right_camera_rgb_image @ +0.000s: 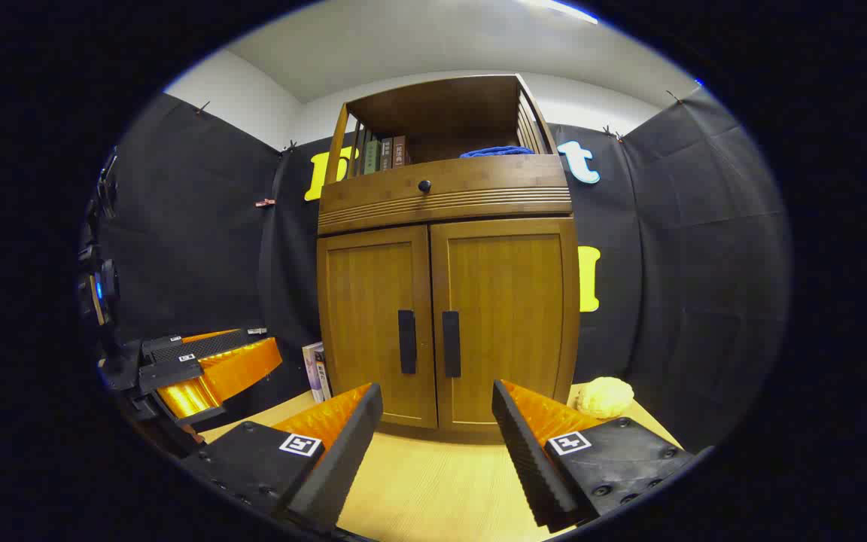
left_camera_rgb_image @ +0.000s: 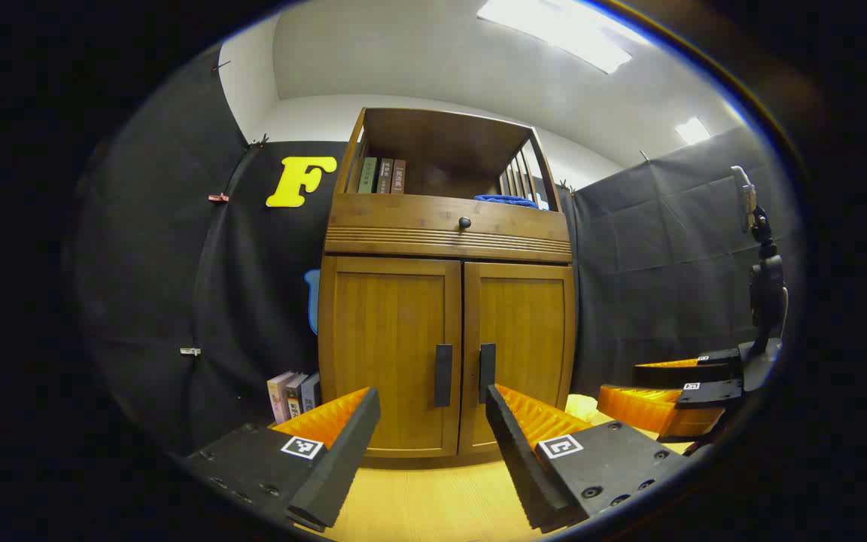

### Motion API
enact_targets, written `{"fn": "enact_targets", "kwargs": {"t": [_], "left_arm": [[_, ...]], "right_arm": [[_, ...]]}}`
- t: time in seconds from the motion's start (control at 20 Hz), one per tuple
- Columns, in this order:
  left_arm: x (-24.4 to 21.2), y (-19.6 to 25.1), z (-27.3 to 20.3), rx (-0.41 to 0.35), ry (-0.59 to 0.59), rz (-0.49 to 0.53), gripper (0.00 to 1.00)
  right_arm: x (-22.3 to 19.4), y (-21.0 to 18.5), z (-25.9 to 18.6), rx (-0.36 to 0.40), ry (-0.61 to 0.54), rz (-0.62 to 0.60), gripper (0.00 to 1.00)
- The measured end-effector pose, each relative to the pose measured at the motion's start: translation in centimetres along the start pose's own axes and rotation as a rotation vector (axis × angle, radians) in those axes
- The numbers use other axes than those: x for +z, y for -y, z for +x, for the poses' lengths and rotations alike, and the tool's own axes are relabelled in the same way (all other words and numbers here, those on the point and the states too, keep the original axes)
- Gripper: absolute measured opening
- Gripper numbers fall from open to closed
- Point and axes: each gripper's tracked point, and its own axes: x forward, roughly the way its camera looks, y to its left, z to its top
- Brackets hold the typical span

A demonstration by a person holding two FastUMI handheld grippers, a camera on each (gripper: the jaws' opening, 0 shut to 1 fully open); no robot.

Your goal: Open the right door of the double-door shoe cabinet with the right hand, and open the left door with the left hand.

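Observation:
The wooden shoe cabinet (left_camera_rgb_image: 448,316) (right_camera_rgb_image: 445,301) stands ahead with both doors closed. The left door (left_camera_rgb_image: 388,346) (right_camera_rgb_image: 373,324) and right door (left_camera_rgb_image: 524,339) (right_camera_rgb_image: 509,316) each carry a black vertical handle: left handle (left_camera_rgb_image: 442,375) (right_camera_rgb_image: 406,342), right handle (left_camera_rgb_image: 487,372) (right_camera_rgb_image: 451,343). My left gripper (left_camera_rgb_image: 432,418) is open, some way in front of the handles, holding nothing. My right gripper (right_camera_rgb_image: 437,410) is open too, short of the doors. In the left gripper view the right gripper (left_camera_rgb_image: 674,391) hangs at the far right; in the right gripper view the left gripper (right_camera_rgb_image: 200,369) sits at the far left.
A drawer with a round black knob (left_camera_rgb_image: 464,223) (right_camera_rgb_image: 424,186) sits above the doors. The open shelf on top holds books (left_camera_rgb_image: 381,175) and a blue cloth (right_camera_rgb_image: 495,152). More books (left_camera_rgb_image: 292,394) stand left of the cabinet. A yellow fuzzy object (right_camera_rgb_image: 605,397) lies on the floor at the right.

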Motion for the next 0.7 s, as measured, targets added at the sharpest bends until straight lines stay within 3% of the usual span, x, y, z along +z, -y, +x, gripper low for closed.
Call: {"fn": "enact_targets", "kwargs": {"t": [0.25,0.7], "left_arm": [[-0.2,-0.1,0.4,0.008,-0.008,-0.003,0.88],[-0.6,-1.1,1.0,0.029,-0.007,-0.023,0.88]], "right_arm": [[0.8,0.4,0.2,-0.012,0.036,-0.007,0.93],[0.9,-0.5,0.8,0.029,0.035,-0.012,0.93]]}}
